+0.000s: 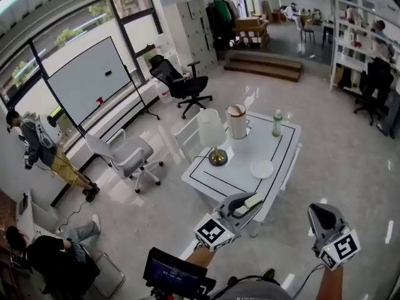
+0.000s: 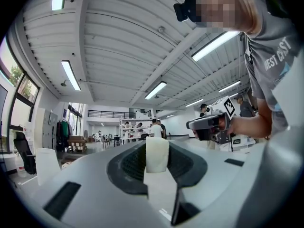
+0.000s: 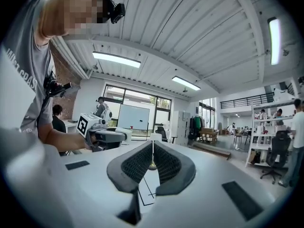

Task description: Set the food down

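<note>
The food is a pale white block (image 2: 156, 154), and my left gripper (image 2: 156, 161) is shut on it. In the head view the left gripper (image 1: 249, 203) hovers over the near corner of the white table (image 1: 237, 174), with the food (image 1: 253, 200) at its tip. An empty white plate (image 1: 262, 169) lies just beyond it on the table. My right gripper (image 1: 319, 213) is held off the table's right side over the floor. In its own view the right gripper (image 3: 152, 164) is shut with nothing between the jaws. That view also shows the left gripper (image 3: 107, 137).
On the table stand a lamp (image 1: 212, 135), a white cylindrical container (image 1: 236, 121) and a green bottle (image 1: 277, 124). A grey chair (image 1: 128, 157) is left of the table and a black office chair (image 1: 181, 83) is behind it. People sit and stand at the far left.
</note>
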Demonstrator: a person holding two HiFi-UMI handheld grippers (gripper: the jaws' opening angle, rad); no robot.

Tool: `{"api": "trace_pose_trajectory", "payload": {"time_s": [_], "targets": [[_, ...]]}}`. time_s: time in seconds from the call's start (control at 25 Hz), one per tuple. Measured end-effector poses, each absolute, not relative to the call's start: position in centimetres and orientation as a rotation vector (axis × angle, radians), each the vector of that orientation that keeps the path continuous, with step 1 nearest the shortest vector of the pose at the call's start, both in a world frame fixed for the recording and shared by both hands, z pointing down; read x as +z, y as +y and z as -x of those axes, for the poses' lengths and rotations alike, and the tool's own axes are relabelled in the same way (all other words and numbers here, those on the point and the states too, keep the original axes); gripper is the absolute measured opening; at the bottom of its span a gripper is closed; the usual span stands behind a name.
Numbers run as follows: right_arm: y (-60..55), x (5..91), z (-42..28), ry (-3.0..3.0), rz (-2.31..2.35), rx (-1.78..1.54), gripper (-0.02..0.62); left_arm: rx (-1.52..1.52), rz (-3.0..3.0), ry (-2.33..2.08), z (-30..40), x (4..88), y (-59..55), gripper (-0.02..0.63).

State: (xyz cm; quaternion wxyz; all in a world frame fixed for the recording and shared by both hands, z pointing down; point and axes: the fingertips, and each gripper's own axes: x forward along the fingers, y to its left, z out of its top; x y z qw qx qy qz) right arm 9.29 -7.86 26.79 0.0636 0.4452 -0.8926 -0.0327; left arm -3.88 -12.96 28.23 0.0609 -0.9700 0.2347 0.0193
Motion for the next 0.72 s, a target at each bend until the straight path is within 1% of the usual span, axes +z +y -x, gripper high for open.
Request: {"api": "trace_pose_trajectory", "payload": {"time_s": [0.16,0.44,0.72], "targets": [[-9.4,28.8,-11.0,-2.708,-1.305,-0.071,0.009,0.056,2.933,0.746,2.0,29.9,-14.4,0.101],[-14.3,29.1,-14.3,-2.774,-1.24,-0.037,0.009,0.09,2.906,0.806,-2.8,28.5,-18.8,0.101],[-16.4,31.2,-16.7,-2.805,-1.162,0.043,0.009,0.037,2.906,0.857,-5.7,29.2,-21.0,0.101]]}}
